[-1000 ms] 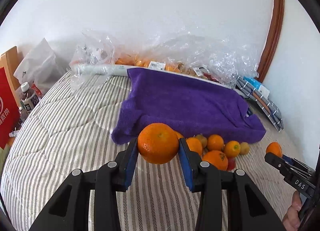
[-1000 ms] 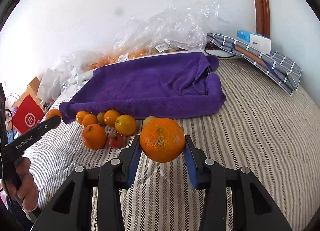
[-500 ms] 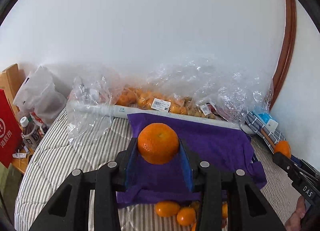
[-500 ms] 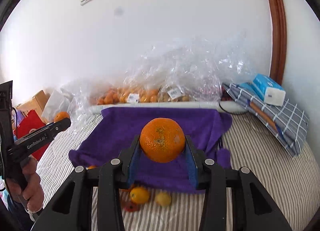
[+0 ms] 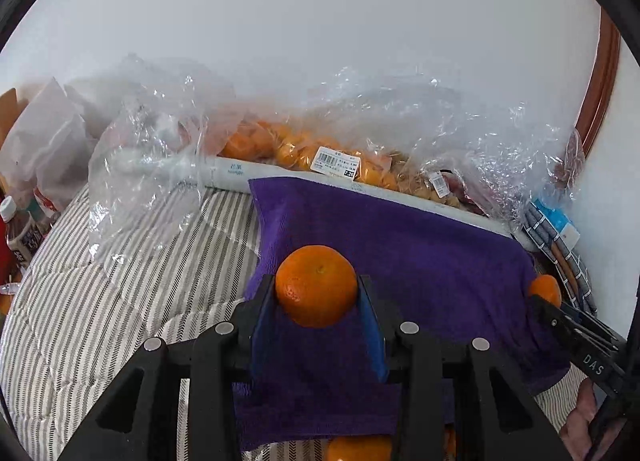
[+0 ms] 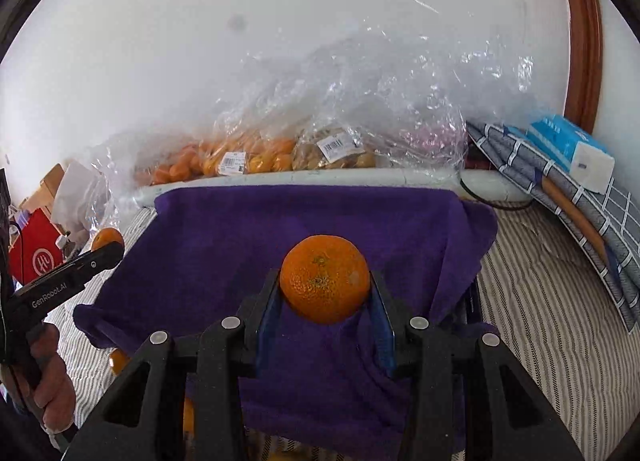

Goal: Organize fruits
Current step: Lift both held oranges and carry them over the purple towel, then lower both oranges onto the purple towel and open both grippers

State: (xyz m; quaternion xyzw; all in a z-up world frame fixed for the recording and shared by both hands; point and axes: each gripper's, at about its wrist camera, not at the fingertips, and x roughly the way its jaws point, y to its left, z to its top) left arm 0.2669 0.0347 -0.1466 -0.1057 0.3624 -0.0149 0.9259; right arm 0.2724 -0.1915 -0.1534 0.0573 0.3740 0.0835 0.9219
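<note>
We carry one orange in each tool, and both hang in the air over the purple towel [image 5: 400,253], which we judge to be the sorting spot, since it is spread flat on the striped bedding [image 5: 120,301] in front of the bagged fruit. The left gripper [image 5: 318,297] pinches its orange [image 5: 316,285] across the widest part, blue pads pressed on either flank, so the round fruit cannot roll out. The right gripper [image 6: 325,293] grips the other orange [image 6: 325,279] in the same way, and in the left view it appears at the right edge with its fruit at the tip. Both oranges sit at the fingertips, not deep in the jaws, which we think will let them drop cleanly once the jaws part. The left fruit is smooth, bright and evenly coloured with a small stem dimple facing us; the right one shows pebbled skin, a dark stem scar and a pale patch. A few loose fruits [image 6: 118,361] peek out below the towel's near edge, and the clear bags [image 6: 248,157] along the wall hold many more.
</note>
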